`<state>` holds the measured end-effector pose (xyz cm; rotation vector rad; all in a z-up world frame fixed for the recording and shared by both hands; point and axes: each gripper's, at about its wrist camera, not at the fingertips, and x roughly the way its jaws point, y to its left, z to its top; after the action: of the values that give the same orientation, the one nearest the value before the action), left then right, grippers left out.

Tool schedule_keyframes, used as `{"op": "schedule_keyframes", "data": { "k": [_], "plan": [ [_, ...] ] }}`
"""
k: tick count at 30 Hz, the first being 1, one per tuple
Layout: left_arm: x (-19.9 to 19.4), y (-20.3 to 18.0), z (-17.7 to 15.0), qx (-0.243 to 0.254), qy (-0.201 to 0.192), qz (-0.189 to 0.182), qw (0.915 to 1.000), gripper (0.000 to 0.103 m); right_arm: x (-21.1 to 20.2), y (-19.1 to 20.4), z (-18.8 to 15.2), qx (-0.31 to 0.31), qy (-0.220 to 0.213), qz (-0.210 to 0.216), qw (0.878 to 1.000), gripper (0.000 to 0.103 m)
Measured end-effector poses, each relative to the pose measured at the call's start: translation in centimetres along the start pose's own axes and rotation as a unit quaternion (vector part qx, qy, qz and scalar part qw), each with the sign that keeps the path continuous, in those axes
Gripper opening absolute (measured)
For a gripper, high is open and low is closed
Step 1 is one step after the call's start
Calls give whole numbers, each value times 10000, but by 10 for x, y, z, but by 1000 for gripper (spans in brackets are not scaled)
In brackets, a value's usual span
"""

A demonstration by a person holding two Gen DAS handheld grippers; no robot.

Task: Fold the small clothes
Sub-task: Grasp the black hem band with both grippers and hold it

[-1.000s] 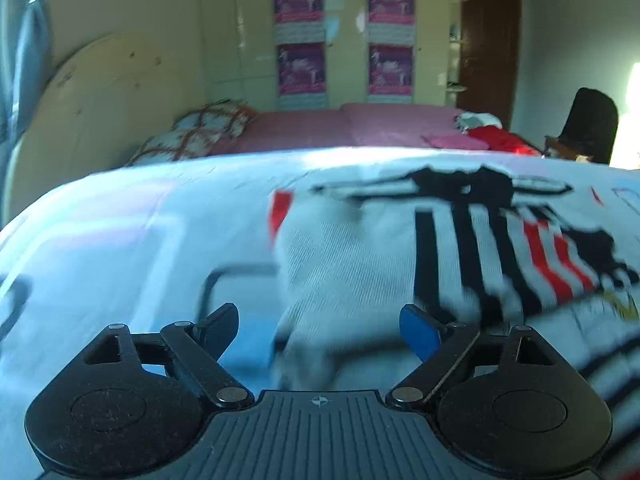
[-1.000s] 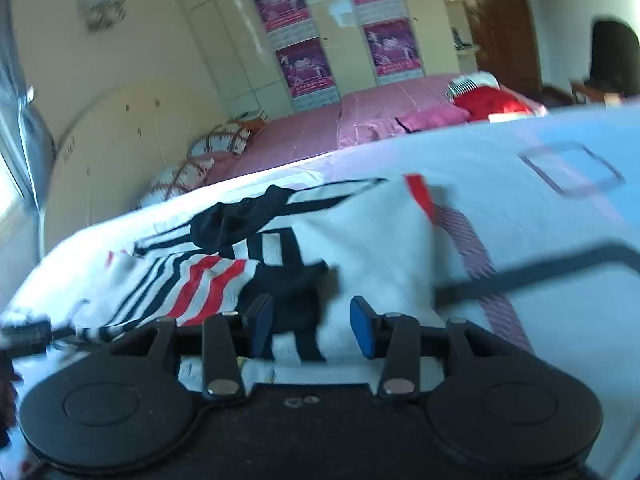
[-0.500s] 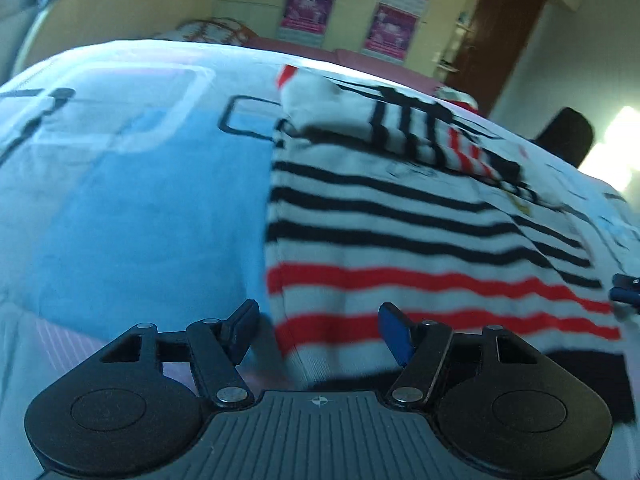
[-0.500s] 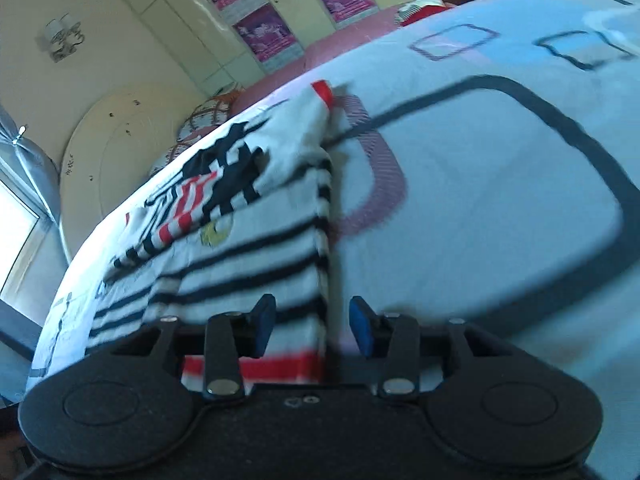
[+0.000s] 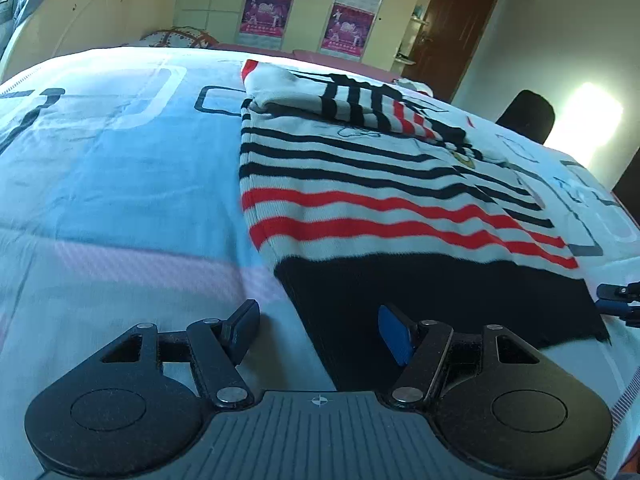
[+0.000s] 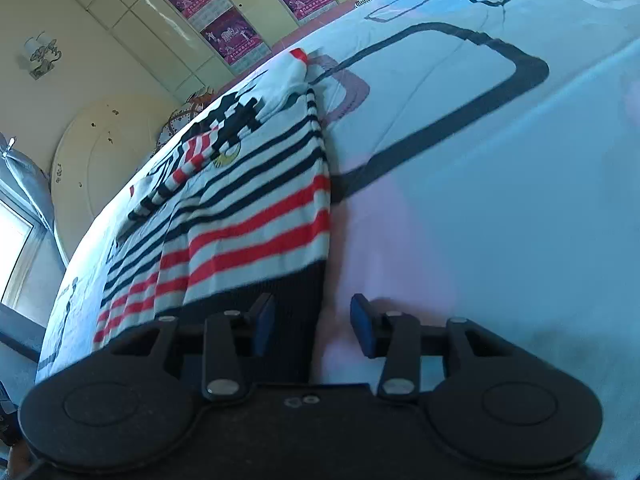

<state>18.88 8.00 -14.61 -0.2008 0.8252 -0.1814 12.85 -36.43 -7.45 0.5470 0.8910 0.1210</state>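
Observation:
A small striped sweater (image 5: 380, 184), white with black and red stripes and a black hem band, lies flat on the bed, its sleeves folded over the far end. It also shows in the right wrist view (image 6: 248, 216). My left gripper (image 5: 318, 330) is open at the hem's near left corner, the black band between its jaws. My right gripper (image 6: 312, 322) is open at the hem's near right corner, the band's edge between its jaws. The right gripper's tip shows at the right edge of the left wrist view (image 5: 618, 300).
The bed cover (image 5: 112, 184) is pale blue and white with dark square outlines. A second bed with pink cover (image 5: 320, 56), patterned pillows (image 5: 180, 38), wardrobe doors with posters (image 5: 304, 8), a dark door and a black chair (image 5: 526, 114) stand beyond.
Both grippers have drawn back from the folded sleeves at the far end to the black hem at the near end. Both stay open.

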Motion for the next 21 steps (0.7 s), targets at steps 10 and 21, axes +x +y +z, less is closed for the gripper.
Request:
{"op": "schedule_keyframes", "data": {
  "k": [10, 21],
  "plan": [
    [-17, 0, -19, -64, 9, -405, 9992, 65, -5, 4, -24, 318, -20, 193, 9993, 43],
    [-3, 41, -38, -2000, 139, -1784, 9633, 46, -5, -9, -30, 813, -40, 529, 9953, 42]
  ]
}}
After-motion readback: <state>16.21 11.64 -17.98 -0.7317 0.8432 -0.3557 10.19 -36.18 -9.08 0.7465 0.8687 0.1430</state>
